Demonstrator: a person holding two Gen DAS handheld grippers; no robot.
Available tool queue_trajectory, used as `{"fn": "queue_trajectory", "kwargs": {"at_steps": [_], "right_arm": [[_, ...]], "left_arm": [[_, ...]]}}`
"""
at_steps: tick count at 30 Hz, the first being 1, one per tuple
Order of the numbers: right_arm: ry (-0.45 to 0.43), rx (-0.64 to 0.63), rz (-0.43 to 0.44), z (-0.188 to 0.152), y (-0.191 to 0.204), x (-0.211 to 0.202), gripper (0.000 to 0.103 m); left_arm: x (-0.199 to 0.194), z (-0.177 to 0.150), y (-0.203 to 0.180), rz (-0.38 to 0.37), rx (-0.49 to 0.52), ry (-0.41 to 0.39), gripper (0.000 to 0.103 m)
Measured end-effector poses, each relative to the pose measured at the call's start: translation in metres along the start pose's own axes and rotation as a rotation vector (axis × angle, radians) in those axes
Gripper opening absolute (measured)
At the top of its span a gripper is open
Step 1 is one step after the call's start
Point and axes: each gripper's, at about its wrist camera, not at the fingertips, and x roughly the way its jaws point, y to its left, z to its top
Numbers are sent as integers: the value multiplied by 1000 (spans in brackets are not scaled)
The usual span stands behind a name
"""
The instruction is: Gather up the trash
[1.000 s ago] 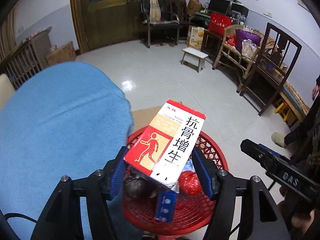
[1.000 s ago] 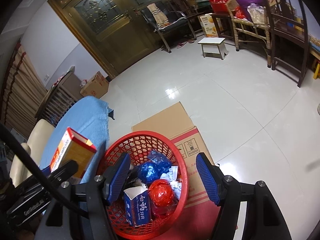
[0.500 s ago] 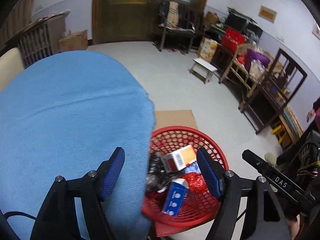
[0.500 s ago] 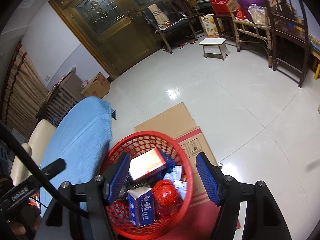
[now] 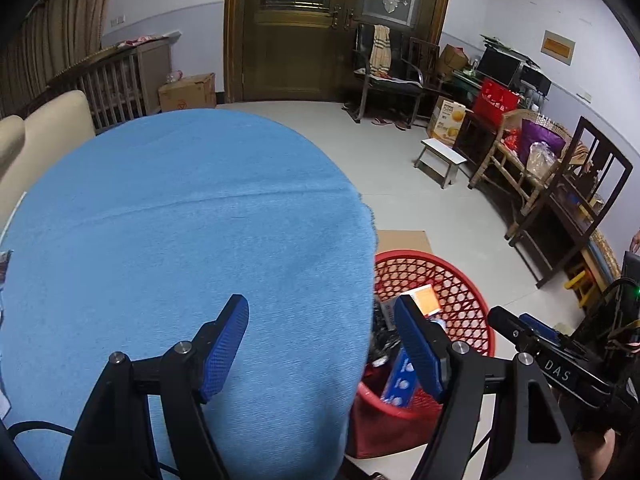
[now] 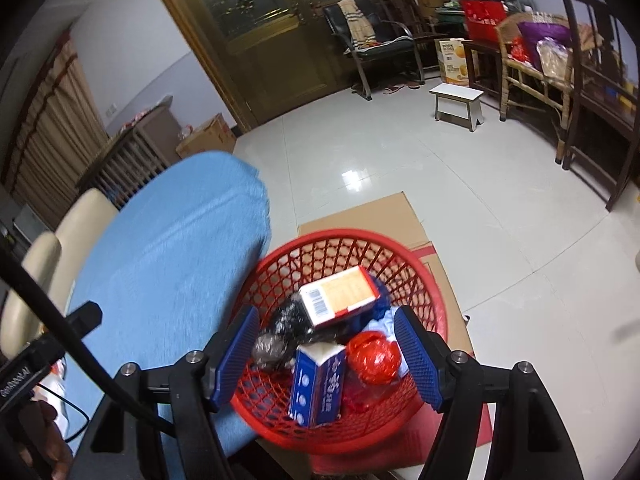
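A red mesh basket (image 6: 344, 236) stands beside the blue-clothed table (image 6: 172, 248). In it lie a red-and-white medicine box (image 6: 340, 300), a blue-and-white carton (image 6: 318, 384), a crumpled red wrapper (image 6: 374, 356) and a black bag (image 6: 284, 332). My right gripper (image 6: 326, 314) hovers over the basket, its jaws opening with nothing between them. My left gripper (image 5: 320, 304) hangs open and empty over the table's (image 5: 180, 220) right edge. The basket (image 5: 472, 280) with the box (image 5: 426, 300) sits just right of it.
Flattened cardboard (image 6: 380, 216) lies under the basket on the tiled floor. Beyond are a white stool (image 6: 458, 106), dark chairs (image 6: 380, 40) by the door and a wicker bench (image 6: 532, 68) at right. A cream chair back (image 5: 48, 132) borders the table's left.
The left gripper let go of the red-and-white box, which now lies in the basket. That gripper then swung left over the blue table. The right gripper shifted towards the table.
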Motion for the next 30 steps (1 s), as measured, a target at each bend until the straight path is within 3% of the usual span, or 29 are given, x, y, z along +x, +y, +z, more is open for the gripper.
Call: {"fn": "queue_trajectory", "kwargs": {"at_steps": [8, 11, 30], "right_arm": [[5, -69, -60, -18, 32, -3, 77], [14, -115, -79, -26, 43, -3, 79], [16, -143, -133, -47, 45, -3, 82]], "left_arm": [[-14, -11, 23, 31, -22, -29, 78], [-17, -13, 30, 42, -30, -33, 91], [-23, -19, 23, 93, 27, -57, 91]]}}
